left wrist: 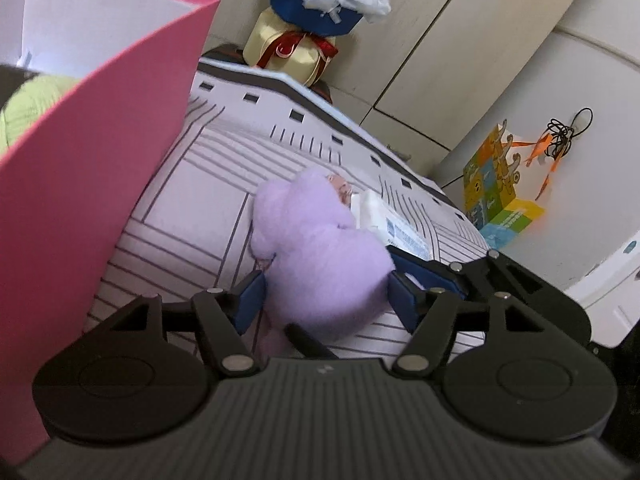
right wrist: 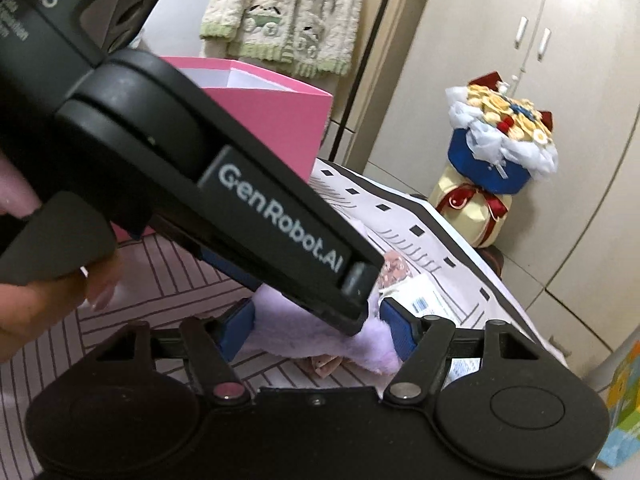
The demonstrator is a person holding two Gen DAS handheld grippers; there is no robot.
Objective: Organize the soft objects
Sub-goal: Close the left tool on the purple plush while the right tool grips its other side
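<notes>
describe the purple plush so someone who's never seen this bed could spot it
Find the bed sheet printed with dark lines, beside the tall pink box. The purple plush toy lies on it, between the left gripper's blue pads. It is the only fluffy lilac thing; the packet beside it is flat and white.

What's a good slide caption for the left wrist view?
Left gripper straddling a purple plush toy beside pink box.

Left tongs (left wrist: 326, 298) angled down, jaws apart — right tongs (right wrist: 316, 328) likewise, close alongside
</notes>
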